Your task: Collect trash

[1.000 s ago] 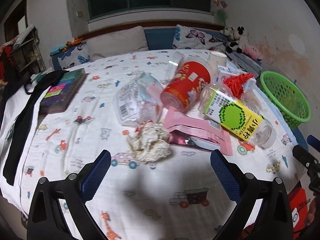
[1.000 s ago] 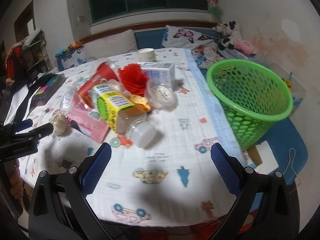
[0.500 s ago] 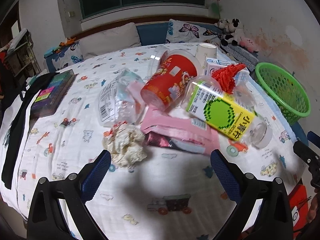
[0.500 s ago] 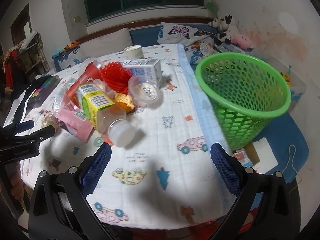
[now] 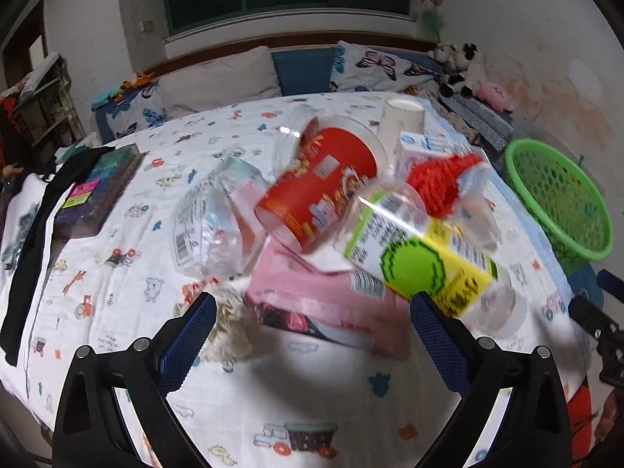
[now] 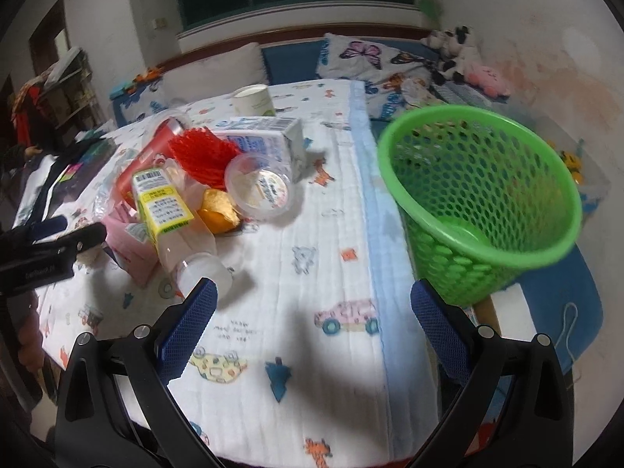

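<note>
A pile of trash lies on a bed with a cartoon-print sheet. It holds a red snack cup, a clear bottle with a yellow-green label, a pink packet, a crumpled paper wad, a clear plastic wrapper and a red mesh ball. My left gripper is open, just above the pink packet and paper wad. My right gripper is open and empty over bare sheet, between the bottle and the green basket.
A milk carton, a round lidded tub, an orange wrapper and a paper cup lie by the pile. A book and dark cloth lie at the left. Pillows and plush toys line the headboard.
My left gripper has moved forward and rightward, closer to the pink packet and paper wad. My right gripper has shifted toward the green basket. Both stayed open.
</note>
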Demonstrator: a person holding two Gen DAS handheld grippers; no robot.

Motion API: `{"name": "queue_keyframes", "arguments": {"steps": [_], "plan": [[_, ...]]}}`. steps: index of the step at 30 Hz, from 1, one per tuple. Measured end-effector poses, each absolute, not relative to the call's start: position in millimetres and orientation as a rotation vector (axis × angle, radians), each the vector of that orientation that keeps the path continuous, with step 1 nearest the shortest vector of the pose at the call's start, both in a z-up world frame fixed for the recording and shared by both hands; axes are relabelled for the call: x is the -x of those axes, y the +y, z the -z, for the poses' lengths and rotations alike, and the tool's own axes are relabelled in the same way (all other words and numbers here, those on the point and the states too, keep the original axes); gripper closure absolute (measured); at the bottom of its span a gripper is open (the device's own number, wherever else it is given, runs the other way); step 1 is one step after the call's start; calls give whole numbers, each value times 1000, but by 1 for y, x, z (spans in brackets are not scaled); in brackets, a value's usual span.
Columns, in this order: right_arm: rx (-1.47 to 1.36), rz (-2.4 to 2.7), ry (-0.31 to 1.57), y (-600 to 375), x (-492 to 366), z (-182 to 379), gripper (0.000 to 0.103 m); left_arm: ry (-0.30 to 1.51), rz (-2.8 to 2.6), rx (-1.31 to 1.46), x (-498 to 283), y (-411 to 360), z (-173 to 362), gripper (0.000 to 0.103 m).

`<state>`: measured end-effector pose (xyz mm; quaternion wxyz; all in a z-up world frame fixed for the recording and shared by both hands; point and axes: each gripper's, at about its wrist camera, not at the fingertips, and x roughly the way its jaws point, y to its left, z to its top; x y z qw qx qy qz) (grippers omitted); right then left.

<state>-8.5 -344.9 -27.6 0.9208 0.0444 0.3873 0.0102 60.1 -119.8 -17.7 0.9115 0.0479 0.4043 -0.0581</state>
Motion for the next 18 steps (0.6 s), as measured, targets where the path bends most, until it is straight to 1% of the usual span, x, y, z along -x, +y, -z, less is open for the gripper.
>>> {"name": "queue_keyframes", "arguments": {"steps": [8,18], "plan": [[-29,-65,777,-338,-13,14,5,804,92,-43,-78,-116,5,6],[-109,8,772,-341,-8,27,5,825,128,-140,-82,-112,16,6]]}}
